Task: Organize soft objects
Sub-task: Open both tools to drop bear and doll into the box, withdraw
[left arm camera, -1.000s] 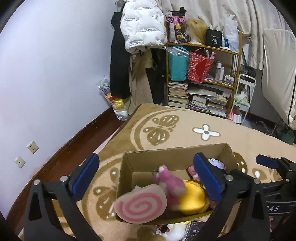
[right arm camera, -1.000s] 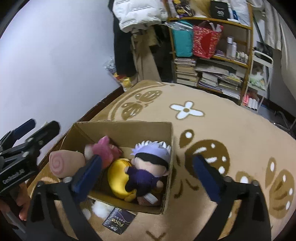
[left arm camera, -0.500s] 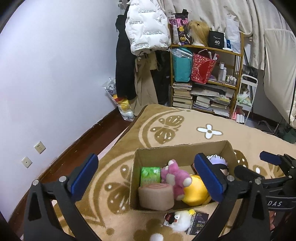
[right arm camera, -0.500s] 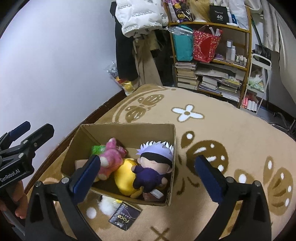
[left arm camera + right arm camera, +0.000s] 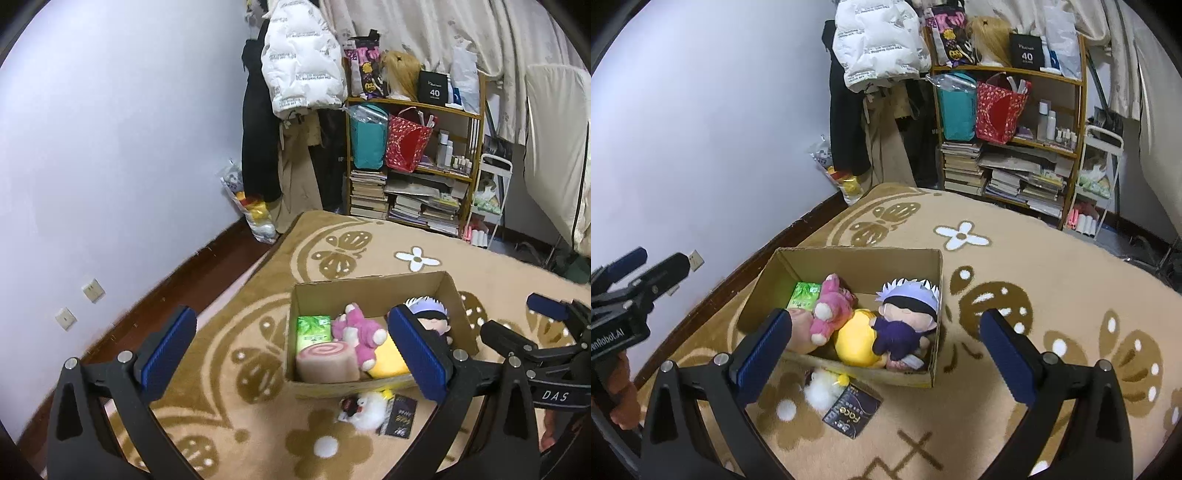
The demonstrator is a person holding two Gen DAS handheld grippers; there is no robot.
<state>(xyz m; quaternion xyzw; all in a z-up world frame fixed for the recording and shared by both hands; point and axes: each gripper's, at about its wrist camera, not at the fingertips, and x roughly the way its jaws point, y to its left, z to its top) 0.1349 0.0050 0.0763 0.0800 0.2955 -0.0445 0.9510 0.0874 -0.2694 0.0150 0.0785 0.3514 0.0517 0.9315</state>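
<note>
— What's the room like?

— A tan patterned rug by a white wall, a crowded bookshelf behind. The cardboard box sits on the rug.

— And the soft things?

— In the box: swirl-roll cushion, pink plush, yellow plush, white-haired doll. A white fluffy toy lies outside, touching the box front.

— Your fingers?

— Left gripper and right gripper both spread wide, empty.

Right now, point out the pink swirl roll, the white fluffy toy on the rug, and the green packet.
pink swirl roll [image 5: 328, 361], left wrist view, on its spiral end face.
white fluffy toy [image 5: 820, 392], right wrist view, on its white fur.
green packet [image 5: 314, 331], left wrist view, on its printed top.
</note>
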